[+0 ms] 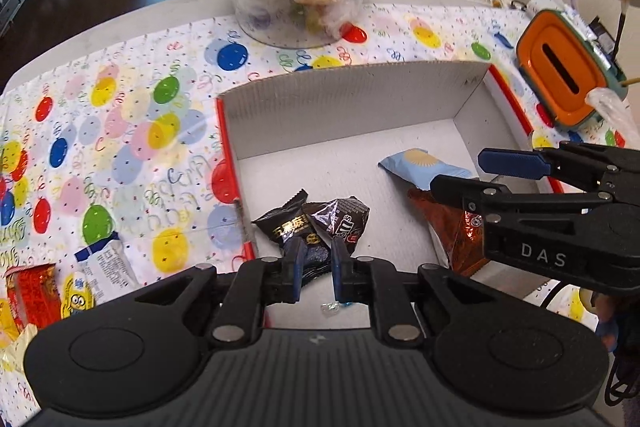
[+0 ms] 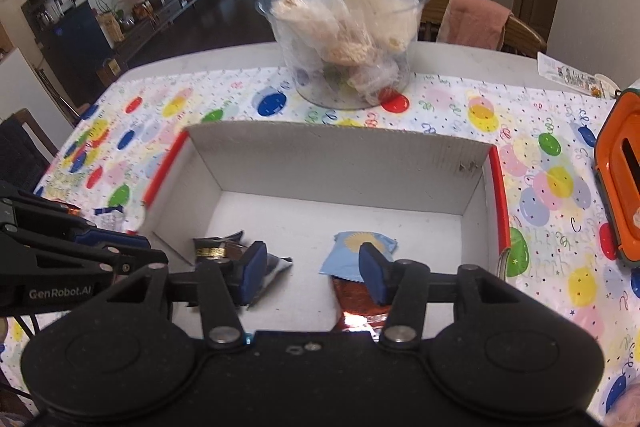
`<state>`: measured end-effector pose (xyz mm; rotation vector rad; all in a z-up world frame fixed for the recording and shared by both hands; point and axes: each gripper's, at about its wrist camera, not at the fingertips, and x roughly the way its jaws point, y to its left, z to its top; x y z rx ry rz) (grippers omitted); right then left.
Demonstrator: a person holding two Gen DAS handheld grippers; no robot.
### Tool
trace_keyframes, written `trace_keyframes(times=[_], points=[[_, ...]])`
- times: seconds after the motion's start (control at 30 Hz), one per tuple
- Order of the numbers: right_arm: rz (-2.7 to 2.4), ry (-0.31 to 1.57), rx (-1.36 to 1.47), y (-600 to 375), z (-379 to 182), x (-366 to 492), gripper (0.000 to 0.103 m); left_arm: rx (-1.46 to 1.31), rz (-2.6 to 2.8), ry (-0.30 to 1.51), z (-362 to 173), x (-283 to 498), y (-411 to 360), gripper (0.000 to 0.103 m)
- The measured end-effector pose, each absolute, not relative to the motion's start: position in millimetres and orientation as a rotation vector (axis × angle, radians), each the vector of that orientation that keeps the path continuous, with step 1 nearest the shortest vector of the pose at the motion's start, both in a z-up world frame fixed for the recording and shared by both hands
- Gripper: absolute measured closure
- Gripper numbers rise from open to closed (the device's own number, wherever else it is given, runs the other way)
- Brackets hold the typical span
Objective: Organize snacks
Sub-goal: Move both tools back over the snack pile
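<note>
Table under a balloon-print cloth (image 2: 532,195), living room with TV stand behind. Open cardboard box (image 2: 336,163) holds black packets (image 1: 308,227), a light-blue packet (image 2: 352,251) and a red-brown one (image 1: 456,231). Left gripper (image 1: 314,269) slightly parted, empty; right gripper (image 2: 314,273) wider apart, empty, both above the box. Only left view shows loose snacks (image 1: 72,291) on the cloth.

A white cardboard box (image 1: 352,115) with red edges sits mid-frame, holding two black snack packets (image 1: 316,223) lower left, a pale blue packet (image 1: 420,163) and an orange-brown packet (image 1: 448,223) right.
</note>
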<state>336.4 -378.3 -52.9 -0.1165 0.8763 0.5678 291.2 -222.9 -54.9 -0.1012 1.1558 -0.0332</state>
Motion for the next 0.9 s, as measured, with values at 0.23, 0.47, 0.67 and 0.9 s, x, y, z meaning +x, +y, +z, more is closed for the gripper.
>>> trace_keyframes(times=[0.23, 0.47, 0.67, 0.9], points=[[0.6, 0.849, -0.066, -370, -41, 315, 0.041, -0.128, 0.004, 1.066, -37, 262, -205, 0.069], [0.622, 0.818, -0.039, -355, -30, 292, 0.032, -0.136, 0.031, 0.958, -16, 228, -178, 0.037], [0.632, 0.784, -0.038, -332, -19, 268, 0.023, -0.153, 0.044, 0.905, -5, 201, -147, 0.034], [0.641, 0.762, -0.026, -297, -12, 239, 0.012, -0.136, 0.065, 0.855, 1, 168, -105, 0.028]])
